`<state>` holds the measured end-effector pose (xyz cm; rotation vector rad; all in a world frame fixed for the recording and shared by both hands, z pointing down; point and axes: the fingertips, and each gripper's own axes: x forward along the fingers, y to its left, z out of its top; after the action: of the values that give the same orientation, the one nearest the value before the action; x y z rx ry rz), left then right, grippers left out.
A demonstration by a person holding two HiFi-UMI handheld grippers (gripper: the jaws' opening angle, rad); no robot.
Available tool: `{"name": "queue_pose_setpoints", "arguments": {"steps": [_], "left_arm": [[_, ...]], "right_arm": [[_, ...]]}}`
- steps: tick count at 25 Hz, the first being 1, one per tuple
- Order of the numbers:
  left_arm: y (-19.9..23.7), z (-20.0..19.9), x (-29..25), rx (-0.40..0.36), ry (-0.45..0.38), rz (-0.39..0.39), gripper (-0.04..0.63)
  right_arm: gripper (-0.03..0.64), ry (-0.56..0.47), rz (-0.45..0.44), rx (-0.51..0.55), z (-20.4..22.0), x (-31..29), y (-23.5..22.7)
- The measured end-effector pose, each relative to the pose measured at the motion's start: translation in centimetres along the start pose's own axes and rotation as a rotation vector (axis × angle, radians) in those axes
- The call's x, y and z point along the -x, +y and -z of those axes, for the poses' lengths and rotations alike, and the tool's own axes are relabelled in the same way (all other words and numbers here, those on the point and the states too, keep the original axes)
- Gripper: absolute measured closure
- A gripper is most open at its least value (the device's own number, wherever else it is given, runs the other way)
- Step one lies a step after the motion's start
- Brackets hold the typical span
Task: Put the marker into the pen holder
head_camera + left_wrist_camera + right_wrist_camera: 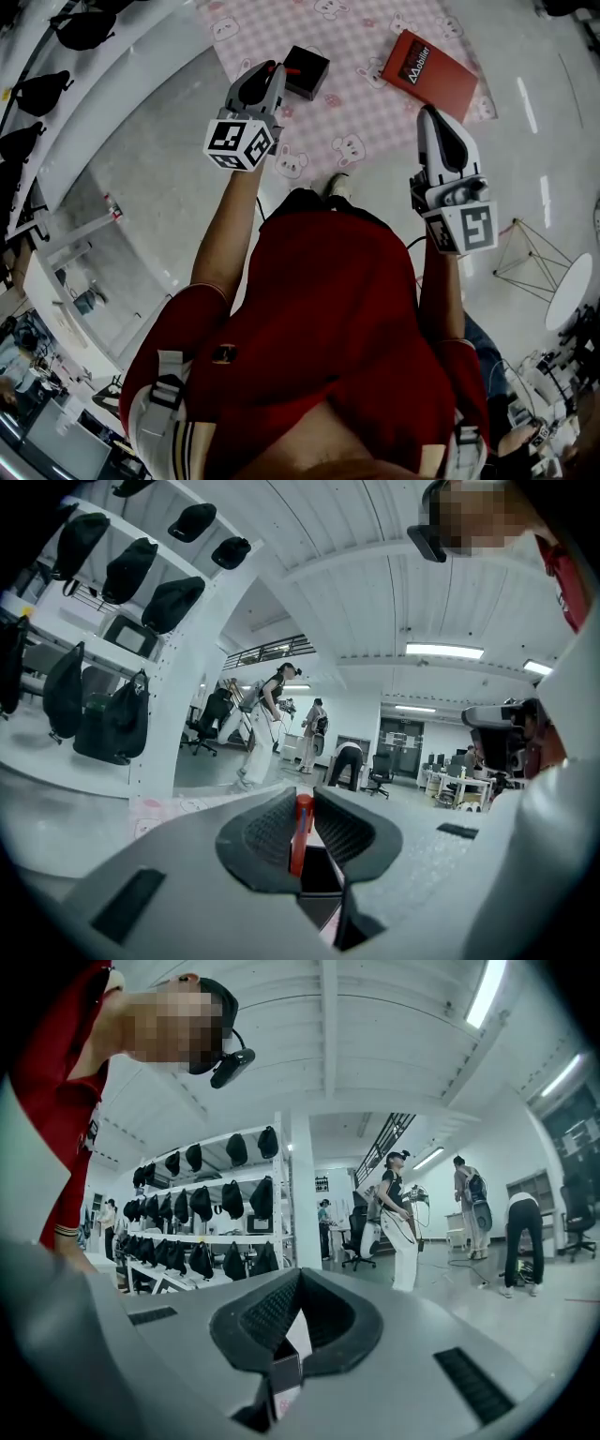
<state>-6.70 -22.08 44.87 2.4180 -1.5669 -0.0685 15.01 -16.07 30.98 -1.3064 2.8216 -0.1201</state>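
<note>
A red marker (301, 832) stands upright between the pads of my left gripper (305, 803), which is shut on it. In the head view the left gripper (273, 71) is held over the pink patterned mat (375, 47), its tip just left of the black square pen holder (307, 71). The marker's red end (274, 66) shows at the jaw tips. My right gripper (433, 116) hangs further right, above the mat's near edge, shut with nothing in it. In the right gripper view the right gripper (298, 1283) has its jaws meeting at the tips.
A red book (429, 75) lies on the mat at the right. A white wire-legged side table (566, 291) stands at the right edge. Shelving with black caps (37, 92) runs along the left. Several people stand in the room behind.
</note>
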Motion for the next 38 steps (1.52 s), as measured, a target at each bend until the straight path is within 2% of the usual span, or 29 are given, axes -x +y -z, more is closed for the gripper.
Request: {"name": "queue_pose_setpoints", "arguments": {"steps": [12,24,38], "left_arm": [[1.9,3.3,-1.8,-0.002,0.063,0.006,0.532],[1.9,5.7,-2.9,-0.02,0.12,0.015,0.532],[2.4,7.7,-2.8,-0.038,0.171,0.021,0.532]], "right_arm": [[0.618,0.043,0.061,0.003,1.5,-1.0,-0.5],[0.618,0.068,0.099,-0.003,1.8,-0.8,-1.1],[0.618,0.071,0.11,-0.003,2.2,-1.1,-0.8]]}}
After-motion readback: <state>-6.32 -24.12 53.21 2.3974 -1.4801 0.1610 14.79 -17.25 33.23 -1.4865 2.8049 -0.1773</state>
